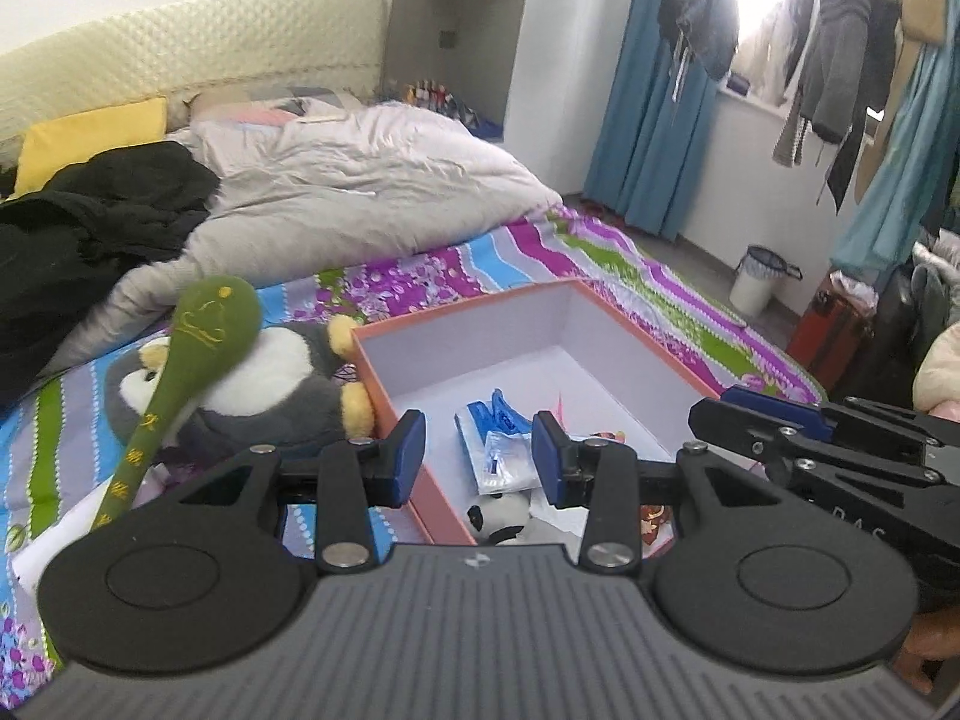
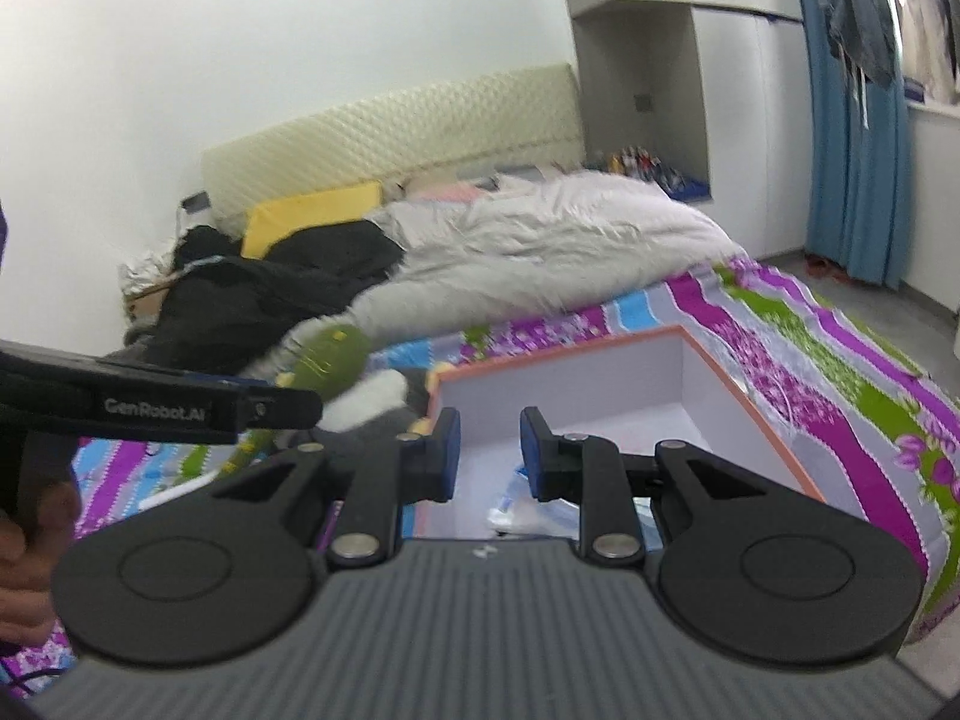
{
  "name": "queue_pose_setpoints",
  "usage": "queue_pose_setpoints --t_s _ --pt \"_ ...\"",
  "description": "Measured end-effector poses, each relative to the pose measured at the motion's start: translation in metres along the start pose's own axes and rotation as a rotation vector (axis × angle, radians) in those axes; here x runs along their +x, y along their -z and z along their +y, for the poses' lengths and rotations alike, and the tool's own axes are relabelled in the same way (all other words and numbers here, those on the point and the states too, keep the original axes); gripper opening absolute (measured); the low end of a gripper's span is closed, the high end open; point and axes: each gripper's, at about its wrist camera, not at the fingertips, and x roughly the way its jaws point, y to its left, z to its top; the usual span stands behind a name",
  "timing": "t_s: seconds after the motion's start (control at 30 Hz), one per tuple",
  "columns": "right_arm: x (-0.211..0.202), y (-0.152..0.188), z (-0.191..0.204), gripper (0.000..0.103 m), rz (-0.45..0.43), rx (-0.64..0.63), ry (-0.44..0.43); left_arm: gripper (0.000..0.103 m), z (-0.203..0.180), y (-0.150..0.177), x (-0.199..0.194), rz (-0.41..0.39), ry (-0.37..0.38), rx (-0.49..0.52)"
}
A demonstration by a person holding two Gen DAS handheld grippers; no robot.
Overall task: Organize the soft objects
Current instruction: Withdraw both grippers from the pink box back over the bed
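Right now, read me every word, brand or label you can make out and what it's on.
"GenRobot.AI": on the side of the left gripper, seen from the right wrist.
"D A S": partial letters on the right gripper body, rest cut off.
Yellow characters along the green plush toy handle: too blurred to read.
Blue-and-white packets in the box: print unreadable.

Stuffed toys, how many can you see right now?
3: a penguin plush left of the box, a green stick toy leaning on it, a small panda inside. Others may be hidden.
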Motion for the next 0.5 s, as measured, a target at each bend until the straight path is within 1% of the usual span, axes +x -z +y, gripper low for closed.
queue_pose_setpoints --t_s 0.13,0.2,0.3,0.43,0.5 --pt "-0.011 0.003 0.016 0.026 -0.022 -0.014 -0.036 0.045 0.010 0.014 -0.024 -0.026 -0.013 -0.023" --pt "-0.015 0.006 0.024 0.026 -0.027 -0.022 -0.053 0.045 0.013 0.022 -0.035 -0.039 -0.031 -0.023" --pt "-0.017 0.014 0.036 0.026 -0.013 -0.024 -0.081 0.045 0.020 0.035 -0.049 -0.041 -0.042 -0.033" --pt "-0.020 0.024 0.051 0.026 0.006 -0.026 -0.108 0.045 0.025 0.052 -0.069 -0.056 -0.077 -0.024" --pt "-0.022 0.028 0.056 0.026 0.013 -0.027 -0.115 0.045 0.031 0.061 -0.076 -0.052 -0.077 -0.041"
